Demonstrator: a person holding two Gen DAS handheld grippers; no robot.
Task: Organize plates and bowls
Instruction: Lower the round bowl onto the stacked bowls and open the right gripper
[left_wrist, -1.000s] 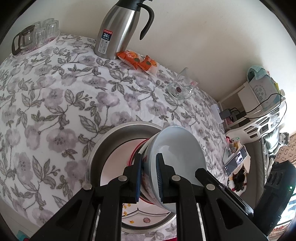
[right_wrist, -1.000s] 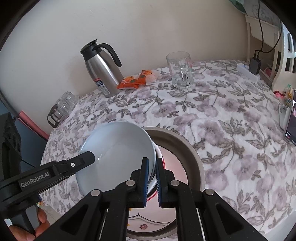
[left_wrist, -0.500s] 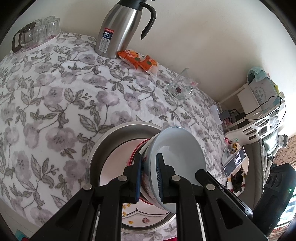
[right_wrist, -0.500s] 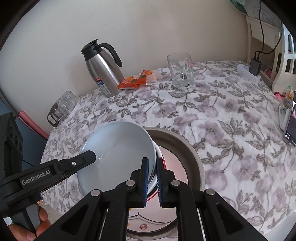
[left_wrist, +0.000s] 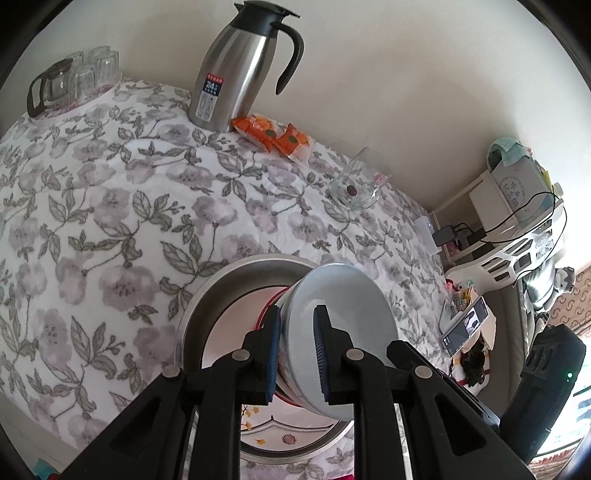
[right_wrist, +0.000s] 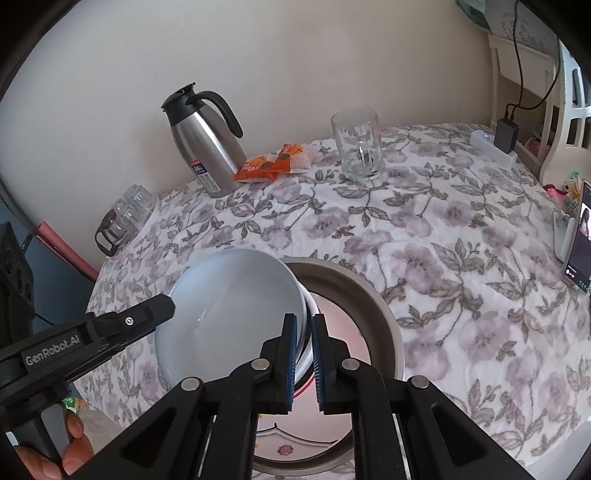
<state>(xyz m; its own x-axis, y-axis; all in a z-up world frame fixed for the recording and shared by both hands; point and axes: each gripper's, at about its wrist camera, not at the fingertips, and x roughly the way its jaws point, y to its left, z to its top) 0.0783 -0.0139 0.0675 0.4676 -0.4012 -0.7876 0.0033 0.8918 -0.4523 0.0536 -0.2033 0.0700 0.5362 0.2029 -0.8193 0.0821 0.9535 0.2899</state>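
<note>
On the flowered tablecloth (right_wrist: 443, 229) a round metal basin (left_wrist: 207, 295) is set near the front edge, and everything else is placed by it. Inside the basin a plate with a red rim (right_wrist: 295, 439) is laid flat, its printed pattern showing at the near side. Above the basin a stack of pale blue bowls (right_wrist: 236, 302) is held tilted on edge, the open side of the top bowl turned toward the right wrist camera, the stack leaning over the basin's left part in that view. The rim of the stack is clamped on one side by the left gripper (left_wrist: 295, 350), whose jaws have just been opening slightly with the bowl wall between the pads, and on the opposite side by the right gripper (right_wrist: 303, 354), whose jaws are closed tight on the rim. A hand (right_wrist: 62, 450) is seen on the left gripper's handle. Well behind the basin, against the wall, a steel jug (left_wrist: 236, 70) is stood upright, with orange snack packets (left_wrist: 273, 134) just beside its base. A glass mug (right_wrist: 358, 147) is placed farther along the wall from the basin, and a cluster of small glasses (left_wrist: 74, 77) lies at the far corner.
</note>
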